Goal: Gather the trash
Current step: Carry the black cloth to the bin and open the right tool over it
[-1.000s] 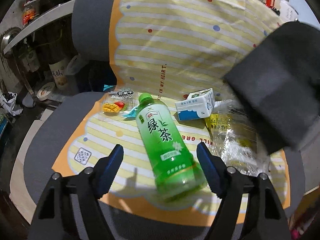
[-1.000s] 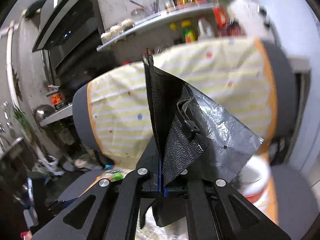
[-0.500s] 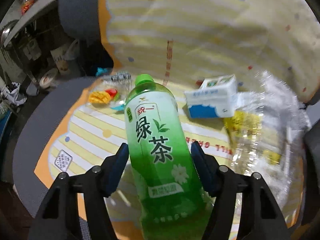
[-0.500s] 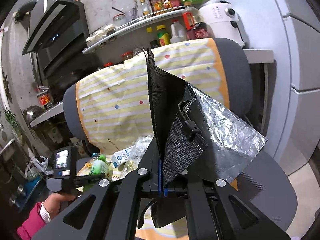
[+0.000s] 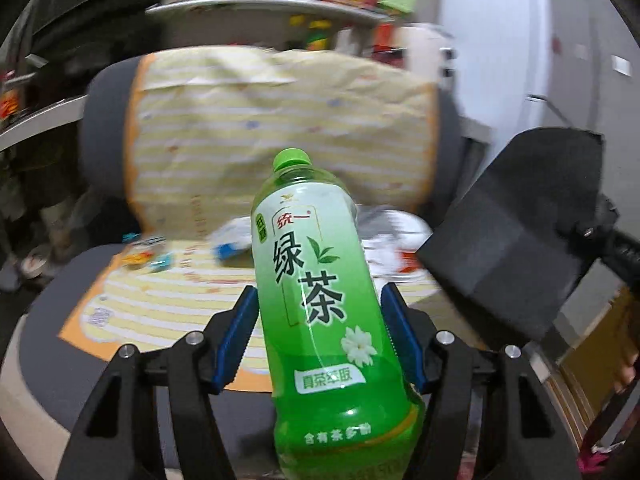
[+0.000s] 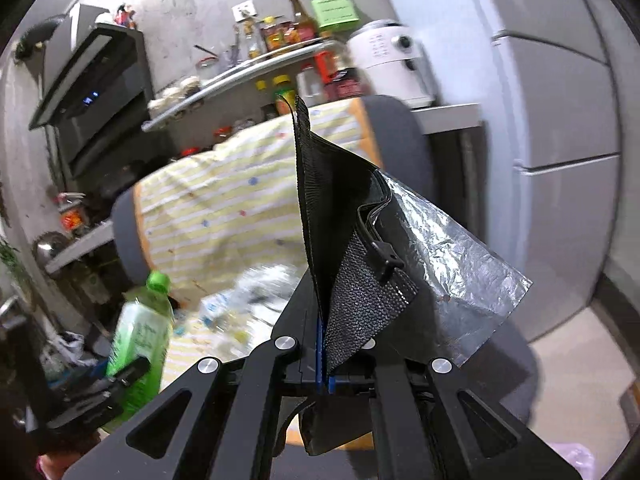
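A green tea bottle (image 5: 320, 292) with a green cap stands upright between the blue pads of my left gripper (image 5: 320, 332), which is shut on it and holds it above the chair seat. The same bottle (image 6: 140, 336) shows at the lower left of the right wrist view. My right gripper (image 6: 324, 364) is shut on the edge of a black bag (image 6: 340, 240) with a silver foil lining (image 6: 448, 276). That bag (image 5: 516, 236) hangs at the right of the left wrist view, close beside the bottle.
A grey office chair (image 5: 104, 120) with a yellow striped cover (image 5: 280, 128) holds blurred litter: a white and blue carton (image 5: 230, 242), a snack wrapper (image 5: 146, 256) and crinkled clear plastic (image 6: 260, 292). Shelves with jars and bottles (image 6: 256, 60) line the wall behind.
My left gripper closed on the green tea bottle lying on the seat, lifted it upright and carried it toward the black bag. The right gripper kept hold of the bag.
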Demonstrator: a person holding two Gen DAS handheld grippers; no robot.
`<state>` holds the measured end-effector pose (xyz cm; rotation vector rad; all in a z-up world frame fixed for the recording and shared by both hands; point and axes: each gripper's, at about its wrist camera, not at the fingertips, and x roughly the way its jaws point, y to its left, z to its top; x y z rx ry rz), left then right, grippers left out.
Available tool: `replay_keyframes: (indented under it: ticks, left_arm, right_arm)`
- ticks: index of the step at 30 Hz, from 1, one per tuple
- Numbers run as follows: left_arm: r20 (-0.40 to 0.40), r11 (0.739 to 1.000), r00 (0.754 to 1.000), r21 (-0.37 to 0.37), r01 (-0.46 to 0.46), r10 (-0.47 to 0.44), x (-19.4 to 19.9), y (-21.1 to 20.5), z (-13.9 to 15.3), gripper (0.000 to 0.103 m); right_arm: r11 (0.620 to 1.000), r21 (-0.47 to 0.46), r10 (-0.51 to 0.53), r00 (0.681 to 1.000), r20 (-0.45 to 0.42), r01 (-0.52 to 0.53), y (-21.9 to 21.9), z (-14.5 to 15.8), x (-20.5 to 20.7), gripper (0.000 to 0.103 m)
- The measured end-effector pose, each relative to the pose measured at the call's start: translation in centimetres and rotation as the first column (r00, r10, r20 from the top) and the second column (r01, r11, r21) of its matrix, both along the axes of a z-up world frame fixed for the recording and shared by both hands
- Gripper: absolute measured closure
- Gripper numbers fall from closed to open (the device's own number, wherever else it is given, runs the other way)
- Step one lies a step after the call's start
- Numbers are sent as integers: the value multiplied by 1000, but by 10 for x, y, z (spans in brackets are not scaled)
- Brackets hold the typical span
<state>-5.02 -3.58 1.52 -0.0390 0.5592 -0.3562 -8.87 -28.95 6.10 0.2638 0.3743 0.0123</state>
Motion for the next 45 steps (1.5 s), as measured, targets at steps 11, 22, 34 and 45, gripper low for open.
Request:
replay_keyframes:
  ticks: [11,22,34,45]
  left_arm:
    - [-13,913,913,-38,407,-408,-51,-157,-26,41]
    - [-79,841,838,-28,540,-540,-80,-217,-51,41]
    - [-123,776,770,-4,631,-627,-94,-243,-64,41]
    - [-116,756,751,6,655,-650,-104,-251,-61,41]
  right_arm:
    - [951,-83,-306,942,-137,297,-78,-50,-131,101]
    - [881,-62,-464,835,-297,468,-135,-127,-175,81]
    - [859,-24,-506,840,-198,512,-164,-107,-207,64]
    - [881,-44,-467,852,-236,471,-167,-112,-201,50]
